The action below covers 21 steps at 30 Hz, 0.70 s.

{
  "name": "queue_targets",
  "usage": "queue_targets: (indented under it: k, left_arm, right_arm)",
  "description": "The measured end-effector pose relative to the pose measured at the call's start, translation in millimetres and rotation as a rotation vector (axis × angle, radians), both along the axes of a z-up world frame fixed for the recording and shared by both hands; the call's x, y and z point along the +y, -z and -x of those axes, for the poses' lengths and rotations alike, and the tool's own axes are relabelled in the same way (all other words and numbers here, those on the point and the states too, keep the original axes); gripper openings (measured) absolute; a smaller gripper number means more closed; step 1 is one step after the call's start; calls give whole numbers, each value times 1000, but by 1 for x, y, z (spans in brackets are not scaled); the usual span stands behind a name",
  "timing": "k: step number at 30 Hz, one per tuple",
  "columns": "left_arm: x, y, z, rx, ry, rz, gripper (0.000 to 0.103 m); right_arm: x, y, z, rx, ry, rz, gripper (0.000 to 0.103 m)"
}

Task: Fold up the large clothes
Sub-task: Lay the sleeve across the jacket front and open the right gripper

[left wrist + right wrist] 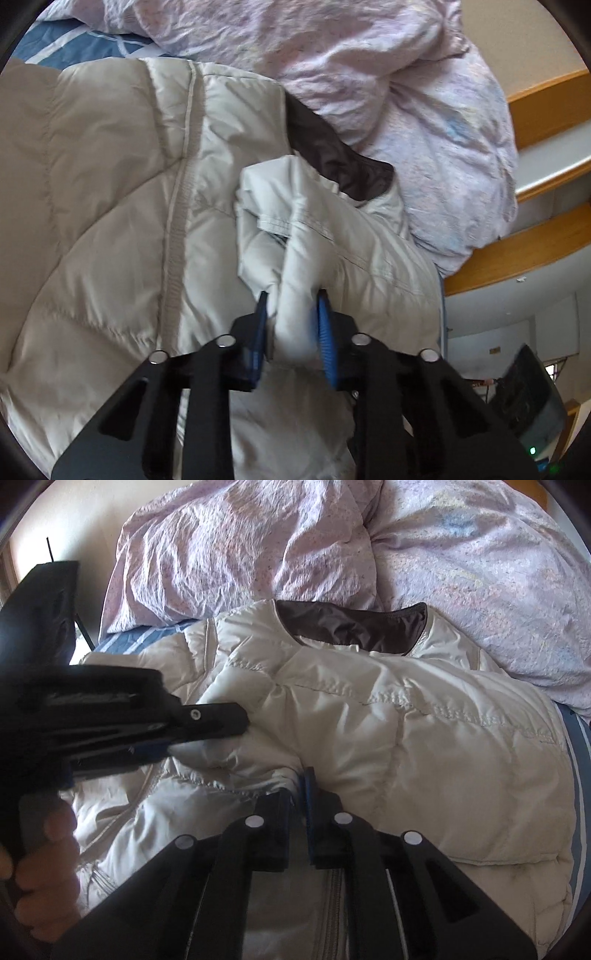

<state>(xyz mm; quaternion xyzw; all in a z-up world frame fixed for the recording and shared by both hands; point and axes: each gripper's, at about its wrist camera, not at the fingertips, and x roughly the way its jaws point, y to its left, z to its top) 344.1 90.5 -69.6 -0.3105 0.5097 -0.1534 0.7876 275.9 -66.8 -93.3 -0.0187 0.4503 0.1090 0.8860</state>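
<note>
Both my grippers clamp the pale puffer jacket (pixel 388 720) below its dark collar (pixel 351 627): left gripper (pixel 293 314) pinching a sleeve, right gripper (pixel 301 794) its front edge; mid-fold, I judge the sleeve goes across next.

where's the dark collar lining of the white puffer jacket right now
In the right wrist view the dark collar lining sits upper centre, at the far edge of the jacket, right against the lilac duvet.

A blue-striped bed (pixel 576 746) carries a white puffer jacket (pixel 406 746) and lilac duvet (pixel 258 546).
</note>
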Motion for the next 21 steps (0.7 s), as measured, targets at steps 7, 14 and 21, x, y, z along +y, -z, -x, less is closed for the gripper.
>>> queue_targets:
  k: [7, 14, 21]
  left_arm:
    - [-2, 7, 7, -17, -24, -94, 22]
    - [33, -23, 43, -93, -68, -153, 46]
    - [109, -51, 120, -197, -187, -208, 63]
  right_arm:
    - [-11, -2, -5, 75, 9, -105, 20]
    - [-17, -15, 4, 128, -39, -258, 80]
    - [5, -28, -4, 43, 9, -129, 42]
